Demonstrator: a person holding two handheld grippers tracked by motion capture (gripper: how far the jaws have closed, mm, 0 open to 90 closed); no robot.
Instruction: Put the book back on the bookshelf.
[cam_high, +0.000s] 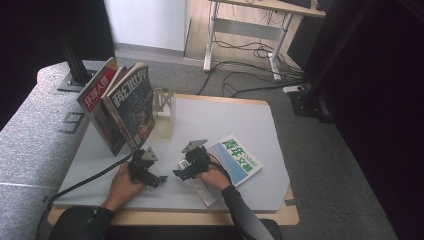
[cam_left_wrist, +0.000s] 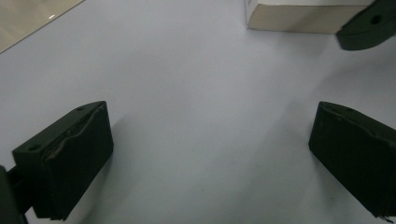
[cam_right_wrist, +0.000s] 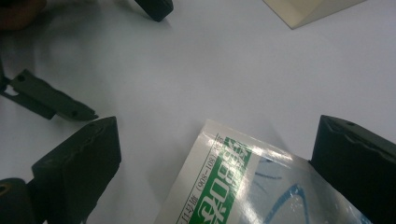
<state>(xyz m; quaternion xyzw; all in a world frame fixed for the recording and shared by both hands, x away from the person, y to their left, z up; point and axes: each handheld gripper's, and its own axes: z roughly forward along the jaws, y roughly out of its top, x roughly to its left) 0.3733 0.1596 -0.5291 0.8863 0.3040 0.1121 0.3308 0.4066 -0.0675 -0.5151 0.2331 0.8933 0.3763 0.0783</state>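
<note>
Two grippers hover low over the white mat of the desk (cam_high: 225, 115), one in each of the person's hands, close together near the front edge. The left gripper (cam_high: 159, 180) sits just left of centre with its jaws spread wide; in the left gripper view (cam_left_wrist: 210, 154) nothing but bare white surface lies between them, and a cream-coloured block edge (cam_left_wrist: 299, 18) shows at the top with the tip of the other gripper beside it. The right gripper (cam_high: 181, 173) is just beside the left one, pointing toward it, its jaws likewise wide apart and holding nothing. In the right gripper view (cam_right_wrist: 215, 154) the corner of a flat magazine (cam_right_wrist: 238, 186) with a green title band reaches in between the two jaws, lying on the mat, though I cannot tell whether either jaw touches it. From above, that magazine (cam_high: 235, 159) lies flat on the desk to the right of the right hand (cam_high: 215, 177), its cover up, partly tucked under the hand and gripper. Further back on the left, two more magazines (cam_high: 122, 102) stand upright and lean against a small pale wooden rack (cam_high: 164, 107), well apart from both grippers.
</note>
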